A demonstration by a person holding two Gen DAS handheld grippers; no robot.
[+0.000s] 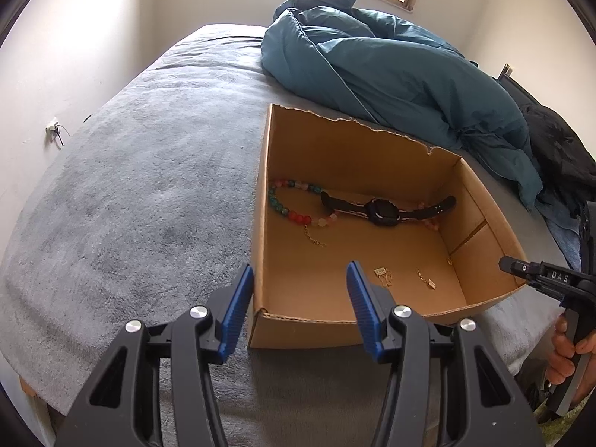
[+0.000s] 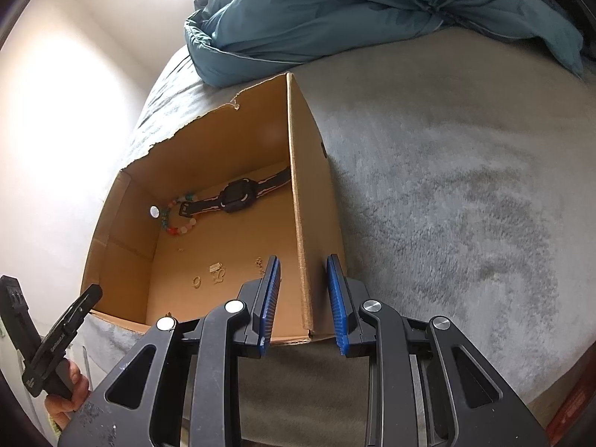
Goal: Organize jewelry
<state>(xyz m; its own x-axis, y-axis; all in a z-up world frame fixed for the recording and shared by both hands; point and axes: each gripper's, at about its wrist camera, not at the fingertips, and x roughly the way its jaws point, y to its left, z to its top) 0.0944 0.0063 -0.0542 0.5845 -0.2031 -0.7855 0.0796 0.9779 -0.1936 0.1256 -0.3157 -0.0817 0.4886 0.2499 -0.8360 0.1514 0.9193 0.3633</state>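
your left gripper (image 1: 298, 305) hangs released and empty, its fingers straddling the near left corner of the cardboard box (image 1: 262, 171). the jewelry is all inside the box: bead necklace (image 1: 288, 205) at the far left, black watch (image 1: 383, 211) lying long axis left-to-right along the far wall, small gold pieces (image 1: 385, 275) just ahead of your left fingers, so left looks nearer. your right gripper (image 2: 302, 305) is also slack, empty, astride the box's right wall. box sits on a grey fuzzy blanket (image 1: 149, 186) on a bed, teal duvet (image 1: 372, 63) behind, window above.
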